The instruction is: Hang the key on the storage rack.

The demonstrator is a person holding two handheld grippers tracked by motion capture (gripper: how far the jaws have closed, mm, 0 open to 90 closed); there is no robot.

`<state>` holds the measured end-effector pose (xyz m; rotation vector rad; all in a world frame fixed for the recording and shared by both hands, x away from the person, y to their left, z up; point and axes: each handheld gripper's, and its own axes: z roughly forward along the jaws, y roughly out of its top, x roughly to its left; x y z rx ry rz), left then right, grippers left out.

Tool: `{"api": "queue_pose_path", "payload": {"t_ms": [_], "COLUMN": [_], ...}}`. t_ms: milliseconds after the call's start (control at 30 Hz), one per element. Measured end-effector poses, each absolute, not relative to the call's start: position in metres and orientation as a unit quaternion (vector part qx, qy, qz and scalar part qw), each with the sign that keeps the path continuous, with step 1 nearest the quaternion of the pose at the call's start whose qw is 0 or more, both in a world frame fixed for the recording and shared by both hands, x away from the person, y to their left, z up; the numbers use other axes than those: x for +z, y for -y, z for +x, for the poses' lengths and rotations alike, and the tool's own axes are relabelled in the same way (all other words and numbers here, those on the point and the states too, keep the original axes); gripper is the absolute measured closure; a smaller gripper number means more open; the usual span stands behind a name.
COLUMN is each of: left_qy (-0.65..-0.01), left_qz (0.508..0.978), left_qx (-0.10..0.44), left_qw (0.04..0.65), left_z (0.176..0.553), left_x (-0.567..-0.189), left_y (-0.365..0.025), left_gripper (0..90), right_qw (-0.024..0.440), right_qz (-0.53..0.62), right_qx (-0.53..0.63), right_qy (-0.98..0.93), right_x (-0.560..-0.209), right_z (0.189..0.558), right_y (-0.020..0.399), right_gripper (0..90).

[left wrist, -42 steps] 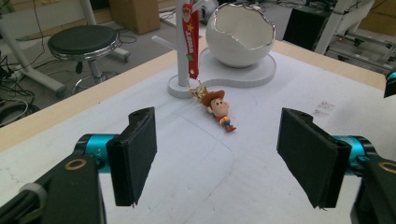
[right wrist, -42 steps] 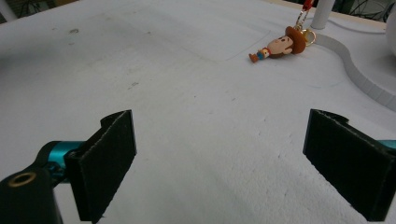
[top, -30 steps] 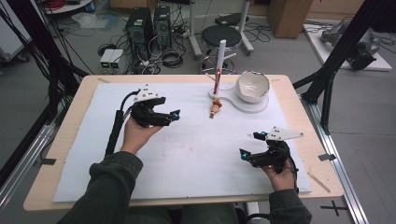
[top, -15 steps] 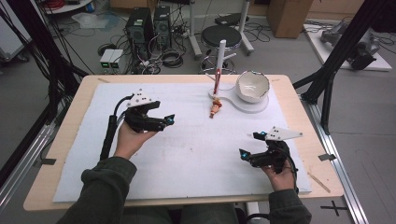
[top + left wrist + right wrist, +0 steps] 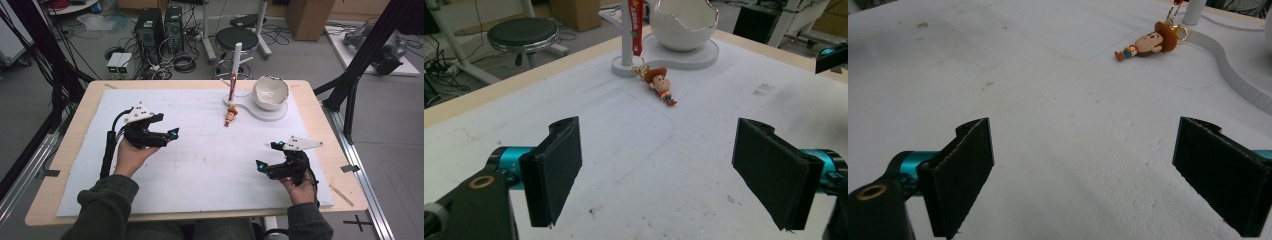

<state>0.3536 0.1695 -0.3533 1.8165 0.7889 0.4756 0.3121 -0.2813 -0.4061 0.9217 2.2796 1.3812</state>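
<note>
Left hand-held gripper point(image 5: 172, 134): over the white mat point(image 5: 200, 165) at left, jaws spread wide, nothing held. Cowboy figure keychain point(image 5: 230, 115): lying on the mat at far centre, beside the white stand point(image 5: 260, 111) carrying a bowl point(image 5: 270, 91). Right hand-held gripper point(image 5: 260, 165): near right of the desk point(image 5: 80, 115), jaws wide apart, empty.
</note>
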Motion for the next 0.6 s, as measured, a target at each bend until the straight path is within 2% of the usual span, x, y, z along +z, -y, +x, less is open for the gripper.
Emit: {"api": "queue_pose_path", "payload": {"t_ms": [600], "left_qy": [-0.334], "left_qz": [0.753], "left_qx": [0.203], "left_qw": [0.529], "left_z": [0.333], "left_x": [-0.361], "left_y": [-0.191], "left_gripper": [20.4], "right_qw": [0.163], "right_qz": [0.322], "right_qx": [0.482], "right_qy": [-0.798], "right_x": [-0.407], "right_z": [0.313], "right_y": [0.282], "right_gripper": [8.4]}}
